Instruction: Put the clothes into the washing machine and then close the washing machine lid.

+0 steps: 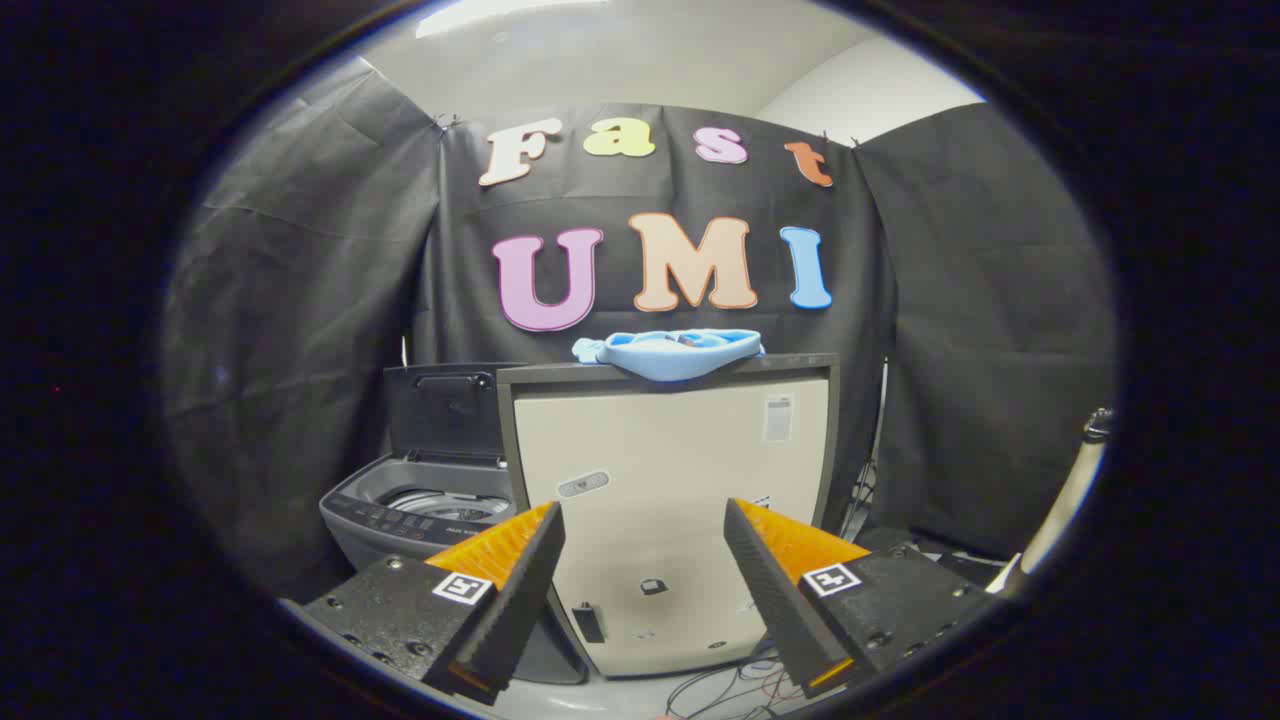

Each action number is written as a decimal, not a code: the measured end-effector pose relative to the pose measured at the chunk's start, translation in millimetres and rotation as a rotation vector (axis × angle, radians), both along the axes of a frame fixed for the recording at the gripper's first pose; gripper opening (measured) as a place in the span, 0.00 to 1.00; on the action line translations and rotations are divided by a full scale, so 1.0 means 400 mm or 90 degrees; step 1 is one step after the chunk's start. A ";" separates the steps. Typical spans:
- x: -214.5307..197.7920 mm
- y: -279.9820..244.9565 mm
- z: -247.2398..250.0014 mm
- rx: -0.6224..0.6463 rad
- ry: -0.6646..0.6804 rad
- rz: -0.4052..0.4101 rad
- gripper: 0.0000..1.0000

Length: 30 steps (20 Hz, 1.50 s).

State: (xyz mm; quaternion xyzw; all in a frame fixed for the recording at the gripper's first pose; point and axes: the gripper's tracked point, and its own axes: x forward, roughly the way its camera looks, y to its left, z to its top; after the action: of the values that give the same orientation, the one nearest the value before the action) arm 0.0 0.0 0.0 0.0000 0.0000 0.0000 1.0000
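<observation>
Approach step, nothing held: gripper fingers spread wide. Blue garment lies atop cream cabinet, well beyond them; top-load washing machine beside it, lid raised. Next: reach up, pinch cloth

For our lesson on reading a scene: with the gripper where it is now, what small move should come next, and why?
Probably raise the gripper and carry it forward toward the blue garment. Its fingers are open and hold nothing, the garment lies on top of the beige cabinet well beyond them, and the washing machine beside it already has its lid up.
</observation>
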 end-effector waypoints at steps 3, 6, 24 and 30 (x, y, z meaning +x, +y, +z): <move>0.005 0.007 0.007 0.007 0.001 0.000 0.98; 0.014 0.017 0.014 0.003 0.002 0.001 0.98; 0.226 0.028 0.283 0.006 -0.013 -0.033 0.98; 0.423 0.013 0.403 -0.042 0.029 -0.054 0.97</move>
State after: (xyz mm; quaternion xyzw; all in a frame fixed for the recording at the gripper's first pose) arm 169.4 5.1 161.1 -0.0332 0.0231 -0.0427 0.9983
